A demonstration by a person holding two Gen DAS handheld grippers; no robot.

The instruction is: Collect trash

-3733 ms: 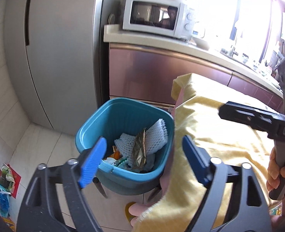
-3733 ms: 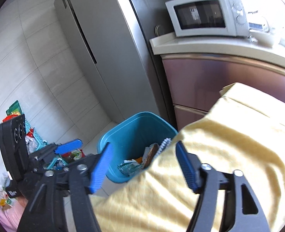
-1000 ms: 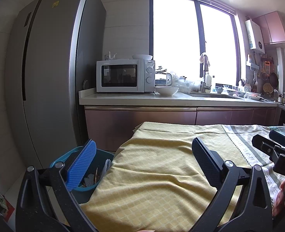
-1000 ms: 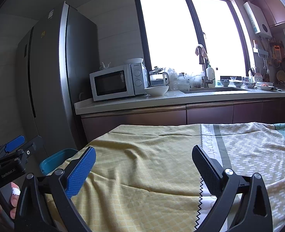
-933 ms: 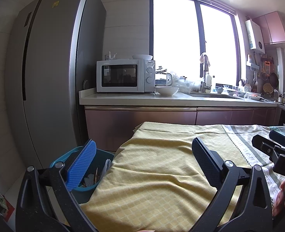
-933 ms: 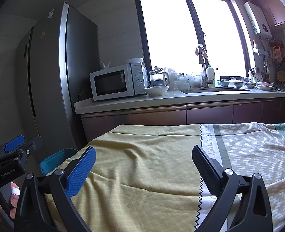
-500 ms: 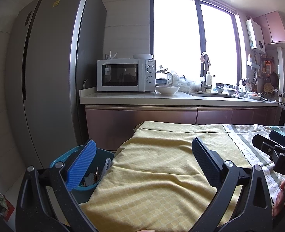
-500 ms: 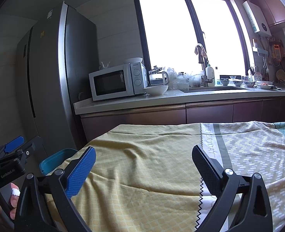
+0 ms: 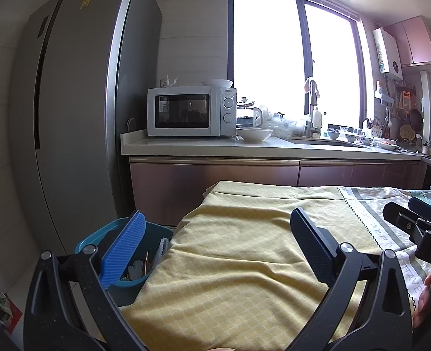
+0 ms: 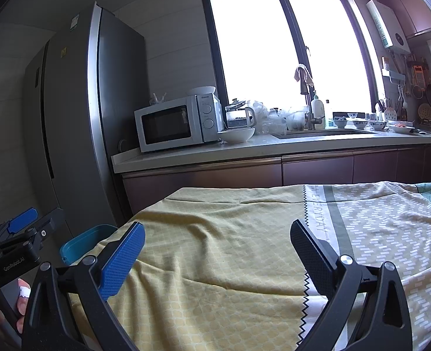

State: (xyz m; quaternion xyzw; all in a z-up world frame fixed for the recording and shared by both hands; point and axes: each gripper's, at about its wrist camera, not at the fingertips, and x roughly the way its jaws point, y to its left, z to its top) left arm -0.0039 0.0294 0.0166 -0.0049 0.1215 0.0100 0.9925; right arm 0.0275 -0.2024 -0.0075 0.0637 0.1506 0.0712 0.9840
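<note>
Presently both grippers, left [image 9: 215,239] and right [image 10: 216,248], are held with fingers spread, empty, above the yellow tablecloth [image 9: 244,251]; remaining scraps are best sought before returning to the teal bin [image 9: 91,241].

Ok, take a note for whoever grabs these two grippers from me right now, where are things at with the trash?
Left gripper: open, empty, held over the yellow tablecloth.
Right gripper: open, empty, also over the cloth.
The blue trash bin stands on the floor at the table's left end, beside the fridge; it already holds trash, including white foam netting.
No trash shows on the part of the cloth in view, so collecting looks finished there.
Left to do: check the rest of the table to the right, which is out of view, and the colourful litter on the floor at far left.
</note>
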